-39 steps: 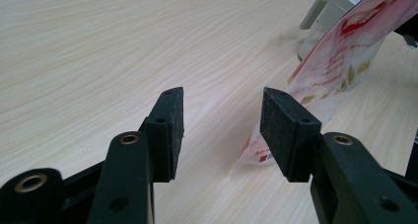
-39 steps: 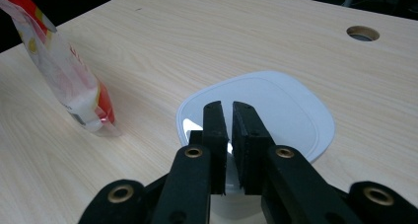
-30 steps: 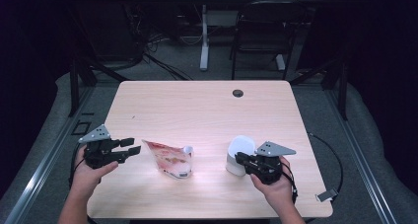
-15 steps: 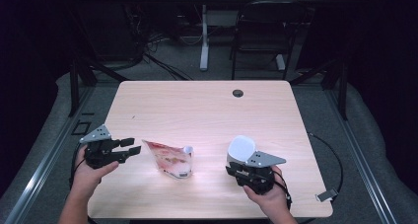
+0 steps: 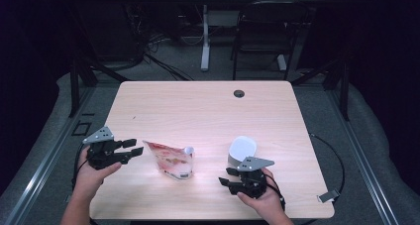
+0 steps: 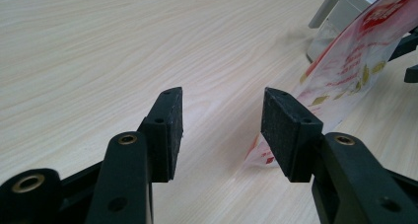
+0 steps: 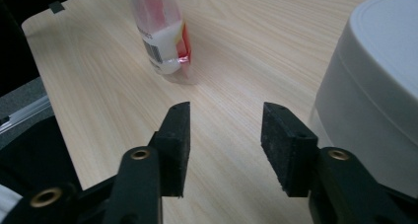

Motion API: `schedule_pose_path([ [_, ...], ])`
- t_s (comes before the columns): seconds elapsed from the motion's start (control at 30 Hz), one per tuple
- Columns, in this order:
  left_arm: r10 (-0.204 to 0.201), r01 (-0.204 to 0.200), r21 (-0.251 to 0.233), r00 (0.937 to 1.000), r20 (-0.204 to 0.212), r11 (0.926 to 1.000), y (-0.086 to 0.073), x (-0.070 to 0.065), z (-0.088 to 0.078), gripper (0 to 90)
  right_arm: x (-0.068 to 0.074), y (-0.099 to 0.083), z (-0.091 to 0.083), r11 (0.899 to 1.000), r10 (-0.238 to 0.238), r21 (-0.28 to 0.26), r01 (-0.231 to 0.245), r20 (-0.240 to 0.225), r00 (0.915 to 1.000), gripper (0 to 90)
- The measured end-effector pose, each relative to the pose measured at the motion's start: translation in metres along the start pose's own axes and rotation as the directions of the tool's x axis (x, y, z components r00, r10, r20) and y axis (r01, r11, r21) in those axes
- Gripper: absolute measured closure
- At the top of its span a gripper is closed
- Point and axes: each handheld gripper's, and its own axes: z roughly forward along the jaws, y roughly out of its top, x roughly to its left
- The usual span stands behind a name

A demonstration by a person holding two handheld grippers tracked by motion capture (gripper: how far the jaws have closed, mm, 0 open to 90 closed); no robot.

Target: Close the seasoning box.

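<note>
A red and clear spouted pouch [image 5: 171, 161] with a white cap lies on the wooden table [image 5: 198, 111], near the front. To its right stands a white round lidded container [image 5: 241, 149]. My left gripper [image 5: 132, 147] sits just left of the pouch, open and pointing at it. In the left gripper view the pouch [image 6: 355, 61] lies beyond the right jaw, with bare table between the jaws of my left gripper [image 6: 222, 130]. My right gripper [image 5: 227, 177] is in front of the container and its jaws have just been opening. In the right gripper view my right gripper [image 7: 224, 140] has nothing between its jaws.
In the right gripper view the container [image 7: 379, 86] stands close on the right and the pouch [image 7: 160, 31] farther ahead. A dark round cable hole [image 5: 239, 93] sits near the table's far edge. Desk legs, a chair and cables stand on the floor beyond.
My right gripper has drawn back from the white container's side toward the table's front edge, and its jaws have opened wide. The left gripper, the pouch and the container have stayed put.
</note>
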Motion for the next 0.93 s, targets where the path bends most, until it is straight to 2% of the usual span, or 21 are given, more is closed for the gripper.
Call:
schedule_pose_path([
  [0.13,-0.002,0.002,-0.001,1.0000,-0.001,1.0000,0.000,0.000,0.000,50.4,-0.001,-0.004,0.007,1.000,-0.002,0.026,0.002,0.004,1.0000,46.0],
  [0.27,0.004,-0.004,0.000,1.0000,0.003,1.0000,0.000,0.000,0.001,50.4,-0.001,-0.007,0.012,0.999,-0.003,0.045,0.003,-0.001,1.0000,44.4],
  [0.6,-0.008,0.008,-0.002,1.0000,-0.005,1.0000,-0.001,0.001,0.001,50.4,-0.003,-0.009,0.014,0.998,-0.001,0.058,0.000,0.015,0.9999,44.1],
  [0.93,-0.024,0.024,-0.008,0.9992,-0.033,0.9997,-0.002,0.005,0.001,49.9,-0.002,-0.009,0.014,0.999,-0.001,0.054,0.001,0.002,1.0000,43.8],
])
